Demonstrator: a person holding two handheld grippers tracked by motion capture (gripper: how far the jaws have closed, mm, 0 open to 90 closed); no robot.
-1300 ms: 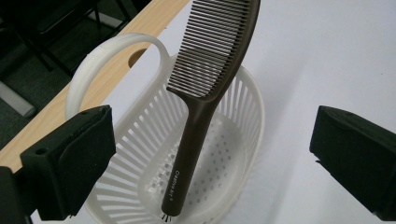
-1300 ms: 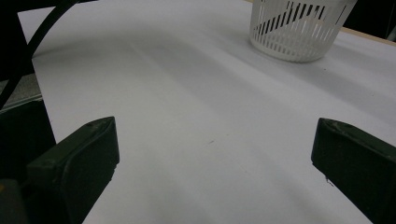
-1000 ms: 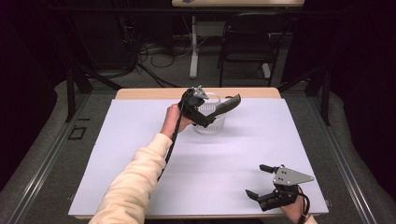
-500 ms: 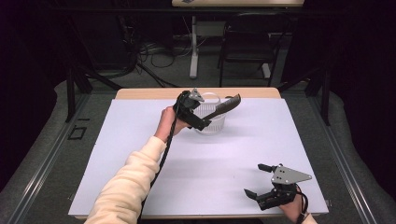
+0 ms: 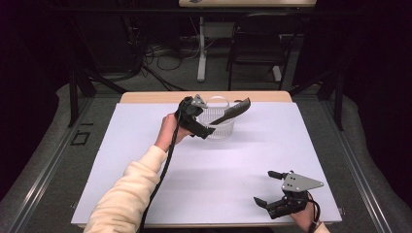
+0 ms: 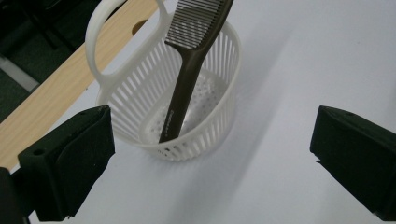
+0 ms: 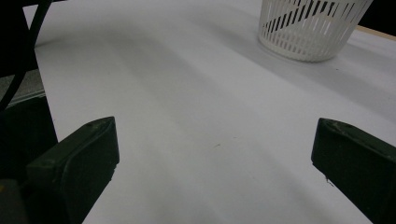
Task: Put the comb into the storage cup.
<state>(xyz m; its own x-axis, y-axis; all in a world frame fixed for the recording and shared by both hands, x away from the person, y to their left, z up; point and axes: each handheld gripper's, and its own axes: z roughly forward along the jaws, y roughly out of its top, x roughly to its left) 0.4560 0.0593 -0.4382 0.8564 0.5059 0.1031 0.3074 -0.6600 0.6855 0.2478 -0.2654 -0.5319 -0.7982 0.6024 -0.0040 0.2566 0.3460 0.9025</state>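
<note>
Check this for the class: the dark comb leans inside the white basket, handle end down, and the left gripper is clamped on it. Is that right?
Not quite. The comb does lean in the white basket, handle end down, but the left gripper is not clamped on it: the left gripper view shows its fingers wide apart, short of the basket.

- I see the basket [image 5: 219,127] standing on the table [image 5: 121,160], toward its far edge, near the middle
- The comb [image 5: 232,112] leans inside the basket, handle end on the bottom, toothed end sticking out over the rim to the right
- My left gripper [image 5: 197,121] sits just left of the basket
- My right gripper [image 5: 273,194] is at the near right corner, well apart from the basket
</note>
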